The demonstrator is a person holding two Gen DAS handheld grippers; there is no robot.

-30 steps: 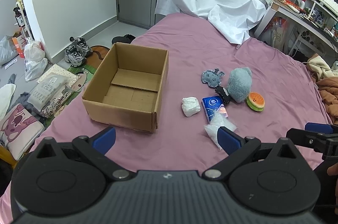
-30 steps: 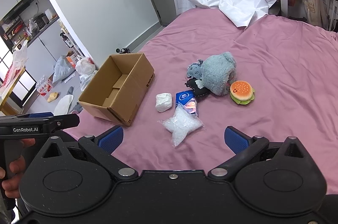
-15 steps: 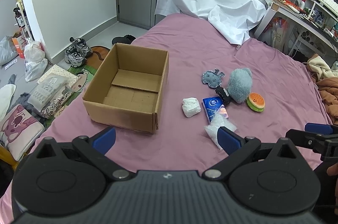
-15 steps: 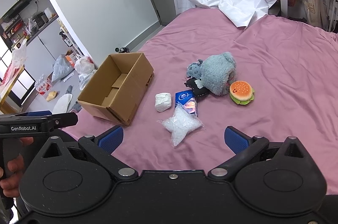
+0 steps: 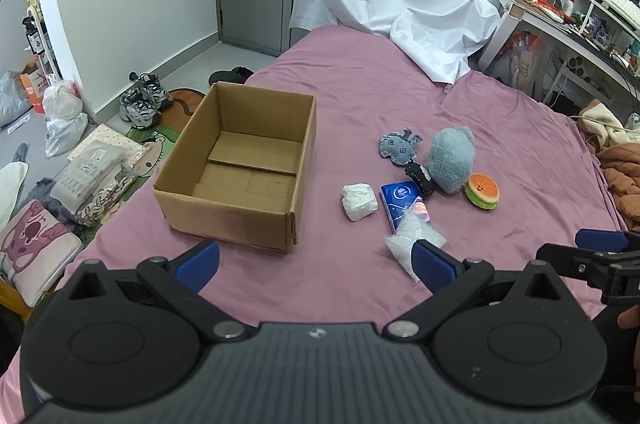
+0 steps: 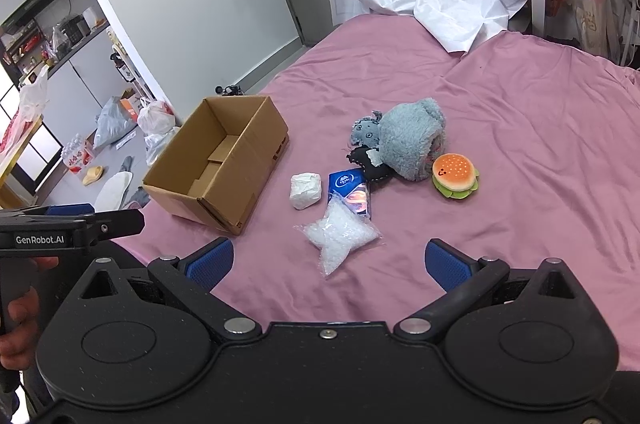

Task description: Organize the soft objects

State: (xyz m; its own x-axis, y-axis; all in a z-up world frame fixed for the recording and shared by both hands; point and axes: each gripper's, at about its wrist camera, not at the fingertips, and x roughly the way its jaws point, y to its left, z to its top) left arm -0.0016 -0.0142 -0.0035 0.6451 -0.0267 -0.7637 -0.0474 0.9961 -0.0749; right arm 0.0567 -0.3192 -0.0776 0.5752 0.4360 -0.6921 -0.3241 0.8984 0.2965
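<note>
Both grippers, left (image 5: 316,258) and right (image 6: 329,258), hover with jaws wide apart, holding nothing. The box (image 5: 240,164) sits empty at ten o'clock, ready for the toys (image 6: 408,140) clustered at twelve o'clock on the bed (image 6: 540,152).

a white sheet (image 5: 400,4) drapes over something at the far end of the pink bedspread (image 5: 520,152). sneakers (image 5: 144,100) sit on the floor by the wall, plastic bags (image 5: 64,116) near them, and a cluttered desk (image 5: 568,24) stands far right.
</note>
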